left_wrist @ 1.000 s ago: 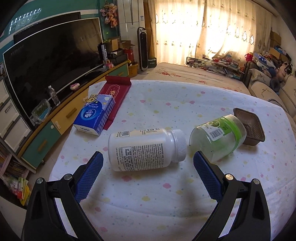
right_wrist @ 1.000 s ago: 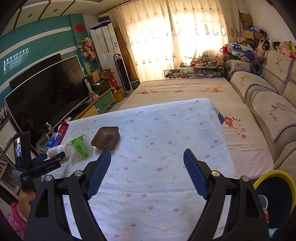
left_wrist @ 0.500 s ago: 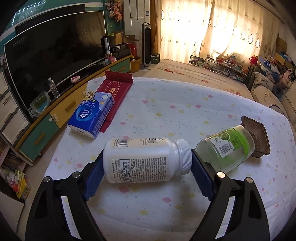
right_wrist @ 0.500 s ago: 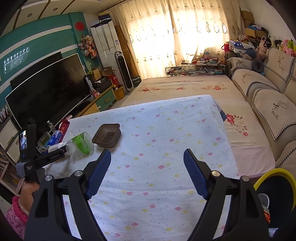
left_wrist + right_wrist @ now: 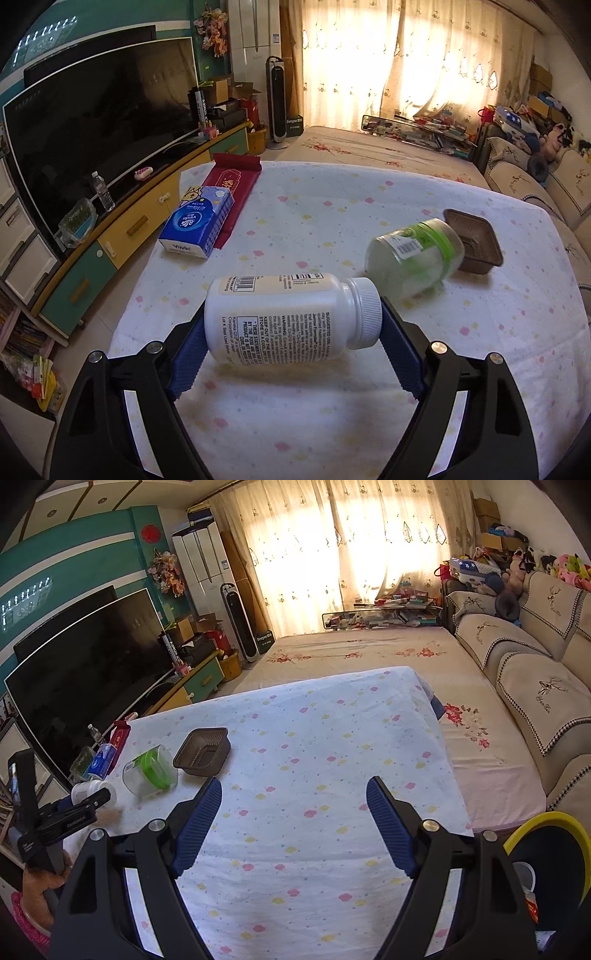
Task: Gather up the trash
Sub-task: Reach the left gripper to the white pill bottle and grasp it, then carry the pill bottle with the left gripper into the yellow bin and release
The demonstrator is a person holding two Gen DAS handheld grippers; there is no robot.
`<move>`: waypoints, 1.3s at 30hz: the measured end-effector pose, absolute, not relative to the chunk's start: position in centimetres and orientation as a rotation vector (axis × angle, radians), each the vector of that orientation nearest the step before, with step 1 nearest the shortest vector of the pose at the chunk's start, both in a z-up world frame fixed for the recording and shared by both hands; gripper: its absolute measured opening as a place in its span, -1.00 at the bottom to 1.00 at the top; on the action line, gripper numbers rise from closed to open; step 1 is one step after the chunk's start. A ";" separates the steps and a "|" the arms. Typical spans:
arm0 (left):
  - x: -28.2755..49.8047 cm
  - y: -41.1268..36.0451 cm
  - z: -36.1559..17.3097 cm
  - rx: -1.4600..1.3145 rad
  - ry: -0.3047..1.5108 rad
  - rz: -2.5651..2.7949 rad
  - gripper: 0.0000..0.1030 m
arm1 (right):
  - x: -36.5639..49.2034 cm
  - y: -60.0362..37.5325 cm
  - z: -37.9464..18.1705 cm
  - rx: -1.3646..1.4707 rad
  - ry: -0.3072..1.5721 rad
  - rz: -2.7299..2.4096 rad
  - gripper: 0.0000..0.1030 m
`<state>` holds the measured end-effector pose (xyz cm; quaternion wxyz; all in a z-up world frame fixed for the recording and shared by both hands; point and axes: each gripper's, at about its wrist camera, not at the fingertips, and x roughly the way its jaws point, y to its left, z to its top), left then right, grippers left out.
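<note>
Sunlit curtains (image 5: 406, 66) fill the back of the room, with a big dark television (image 5: 92, 125) along the upper left of the left wrist view. Below them spreads the table (image 5: 332, 746), under a white cloth dotted pink and yellow. At the lower right edge of the right wrist view sits a yellow-rimmed bin (image 5: 546, 849). Left of centre in the left wrist view lies a blue tissue pack (image 5: 197, 225) against a red packet (image 5: 232, 184). Right of centre, a clear jar with a green band (image 5: 413, 258) lies on its side, touching a brown tray (image 5: 476, 240). Low in the middle, the left gripper (image 5: 291, 332) clamps a white pill bottle (image 5: 288, 317) end to end, lifted off the cloth. The right gripper (image 5: 293, 819) hangs with jaws spread wide, nothing between them.
</note>
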<state>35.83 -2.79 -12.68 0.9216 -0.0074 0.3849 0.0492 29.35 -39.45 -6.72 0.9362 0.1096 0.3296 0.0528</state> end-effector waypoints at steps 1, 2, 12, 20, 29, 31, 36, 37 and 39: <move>34.7 -3.1 -12.3 -0.009 0.785 0.083 0.62 | 29.2 -39.5 -6.6 0.224 0.668 0.104 0.48; 33.6 -3.5 -11.9 -0.004 0.780 0.059 0.62 | 29.1 -39.6 -6.6 0.223 0.664 0.101 0.48; 25.3 -11.9 -8.0 0.074 0.719 -0.200 0.62 | 24.6 -41.9 -4.4 0.191 0.595 0.035 0.48; 22.5 -23.4 -6.0 0.155 0.688 -0.487 0.62 | 11.4 -49.3 -3.7 0.184 0.512 -0.170 0.50; 20.2 -38.6 -5.6 0.274 0.674 -0.757 0.62 | 0.3 -58.4 -4.2 0.282 0.476 -0.423 0.56; 19.7 -41.6 -6.0 0.296 0.681 -0.799 0.62 | -0.6 -59.9 -4.5 0.309 0.474 -0.452 0.56; 19.6 -48.5 -7.4 0.347 0.685 -0.841 0.62 | -1.6 -62.0 -4.9 0.345 0.464 -0.464 0.56; 19.8 -49.7 -7.8 0.349 0.691 -0.847 0.62 | -1.7 -62.2 -5.0 0.347 0.463 -0.464 0.56; 20.5 -51.7 -8.5 0.361 0.708 -0.851 0.62 | -1.8 -62.3 -5.1 0.352 0.462 -0.464 0.56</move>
